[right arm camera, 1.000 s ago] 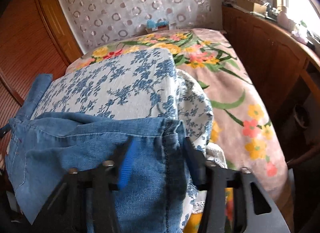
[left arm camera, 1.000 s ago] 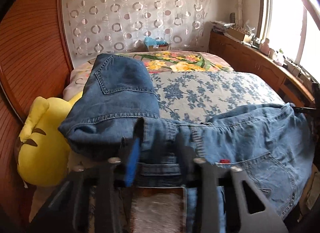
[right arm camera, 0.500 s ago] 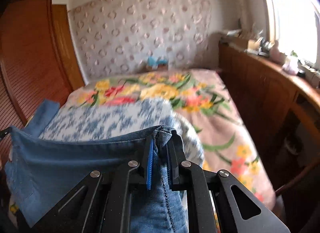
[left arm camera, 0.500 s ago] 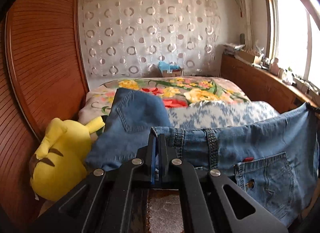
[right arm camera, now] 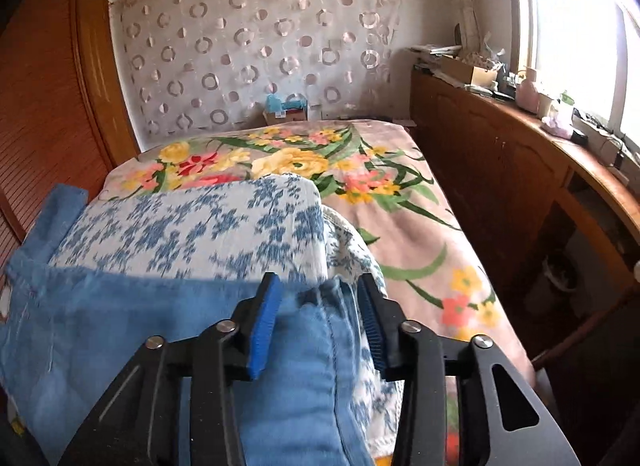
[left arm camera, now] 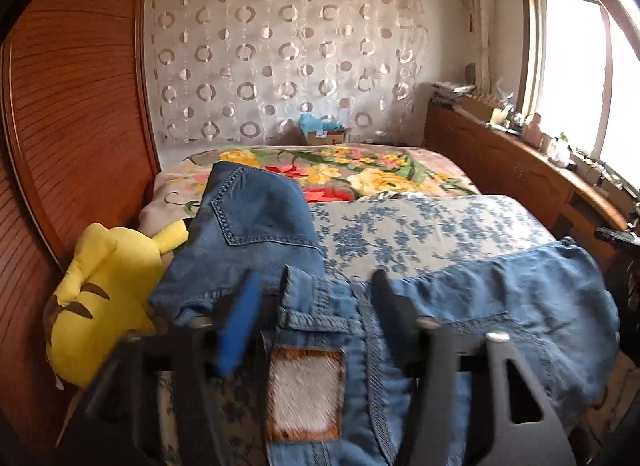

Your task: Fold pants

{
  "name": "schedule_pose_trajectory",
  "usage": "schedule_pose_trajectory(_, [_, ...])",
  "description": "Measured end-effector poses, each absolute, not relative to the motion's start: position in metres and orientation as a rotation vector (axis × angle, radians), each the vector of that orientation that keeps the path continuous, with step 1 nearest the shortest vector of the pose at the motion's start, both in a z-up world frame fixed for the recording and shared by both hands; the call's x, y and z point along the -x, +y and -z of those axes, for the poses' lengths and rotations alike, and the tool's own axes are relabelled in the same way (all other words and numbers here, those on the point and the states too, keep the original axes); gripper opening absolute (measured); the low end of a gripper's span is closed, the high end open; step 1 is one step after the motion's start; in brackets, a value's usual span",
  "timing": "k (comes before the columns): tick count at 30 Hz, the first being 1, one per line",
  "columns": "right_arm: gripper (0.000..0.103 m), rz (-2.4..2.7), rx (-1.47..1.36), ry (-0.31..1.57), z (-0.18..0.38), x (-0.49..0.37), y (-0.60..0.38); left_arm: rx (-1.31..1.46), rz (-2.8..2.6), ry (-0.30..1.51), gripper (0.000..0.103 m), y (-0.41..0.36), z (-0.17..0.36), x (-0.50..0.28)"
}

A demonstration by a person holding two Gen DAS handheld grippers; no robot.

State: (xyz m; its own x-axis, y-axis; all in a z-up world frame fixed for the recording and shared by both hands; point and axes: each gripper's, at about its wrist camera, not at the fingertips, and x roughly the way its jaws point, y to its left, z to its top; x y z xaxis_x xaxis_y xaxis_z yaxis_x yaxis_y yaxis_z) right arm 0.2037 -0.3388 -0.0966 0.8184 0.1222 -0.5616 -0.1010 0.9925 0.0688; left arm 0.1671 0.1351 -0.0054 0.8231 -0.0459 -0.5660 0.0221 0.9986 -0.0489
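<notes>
Denim pants lie waistband-near, stretched sideways across the bed; both angled-down grippers, left gripper and right gripper, have jaws just opened, fabric loose between.

Blue denim pants, blue-flowered white quilt, yellow plush toy.

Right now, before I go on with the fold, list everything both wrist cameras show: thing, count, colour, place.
jeans: one, blue denim, spread across the near bed, waistband at both grippers
floral cloth: one, white with blue flowers, under the jeans
blanket: one, pink with yellow and red flowers, far half of bed
plush toy: one, yellow, left bed edge by the wooden wall
box: one, brown with blue contents, at the bed's far end
curtain: one, pale with circles, back wall
cabinet: one, brown wood, cluttered top, under the window
left gripper: black, jaws just opened, waistband loose between
right gripper: black, blue pads, jaws just opened, denim between
</notes>
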Motion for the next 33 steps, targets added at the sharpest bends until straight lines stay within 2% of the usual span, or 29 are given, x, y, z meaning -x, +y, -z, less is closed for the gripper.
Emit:
schedule_pose_trajectory(1, [0.047,-0.12,-0.041,0.605,0.094,-0.194,-0.341,0.047,0.057,0.605,0.079,0.132,0.005,-0.161])
schedule_pose_trajectory(2, [0.048,-0.121,-0.044,0.609,0.093,-0.184,-0.343,0.052,0.066,0.603,0.081,0.13,0.005,-0.158])
schedule_pose_trajectory(7, [0.052,-0.141,-0.061,0.632,0.095,-0.132,-0.355,0.056,0.121,0.605,0.082,0.105,0.011,-0.14])
schedule_pose_trajectory(15, [0.052,-0.118,-0.137,0.673,0.105,-0.085,-0.371,0.028,0.211,0.64,0.082,0.06,0.025,-0.126])
schedule_pose_trajectory(33, [0.052,-0.123,-0.247,0.743,0.124,-0.093,-0.367,-0.019,0.35,0.699,0.082,-0.014,0.042,-0.108])
